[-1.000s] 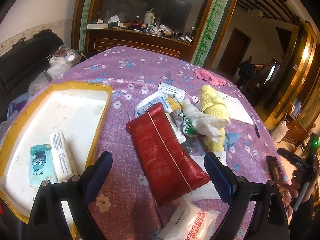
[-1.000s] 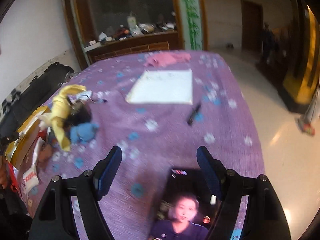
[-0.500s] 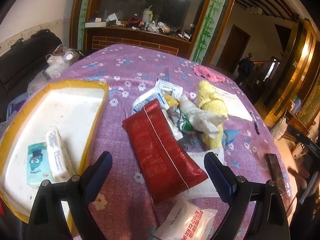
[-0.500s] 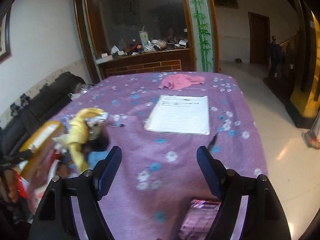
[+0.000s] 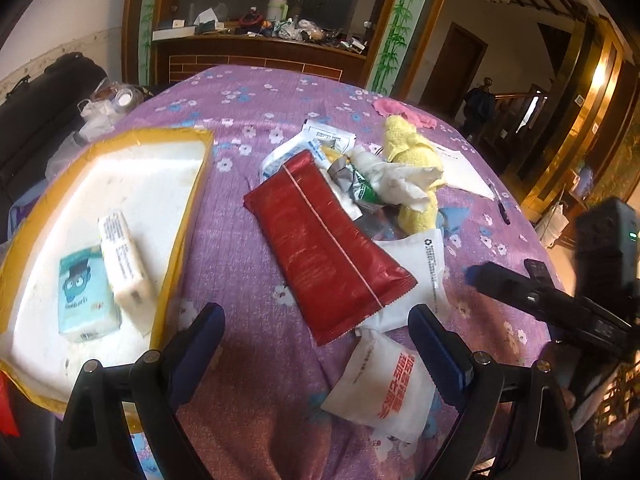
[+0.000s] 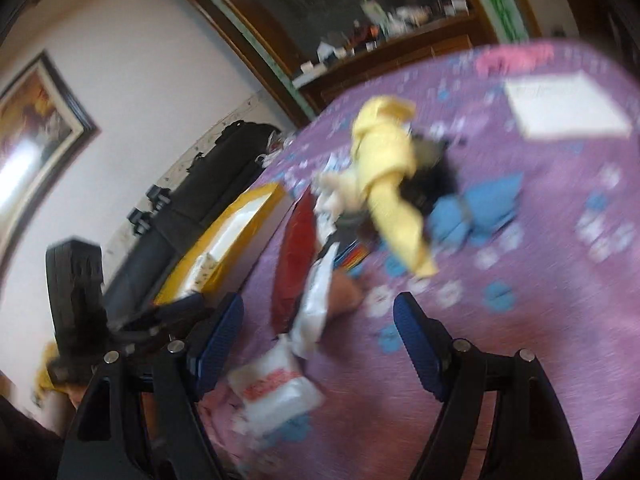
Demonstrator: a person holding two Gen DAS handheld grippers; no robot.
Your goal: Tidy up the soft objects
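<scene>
On the purple flowered table, the yellow-edged tray is my landmark: two tissue packs already lie inside it, a blue cartoon pack and a white pack leaning against it. Just right of the tray lies the long red pack, its far end tucked under the heap of wrappers and the yellow towel. A white sachet with red print sits at the red pack's near corner, farther from the tray.

My left hand-held gripper hovers empty with its jaws spread wide, the red pack's near end between and ahead of them. My right hand-held gripper is also spread and empty; its view is blurred, so I judge it is swinging toward the heap.

I take the red pack to be next. I would close across its narrow width near the middle, lift gently so the crumpled wrappers slide off, and lay it flat in the tray's bare far half, clear of the two packs.
</scene>
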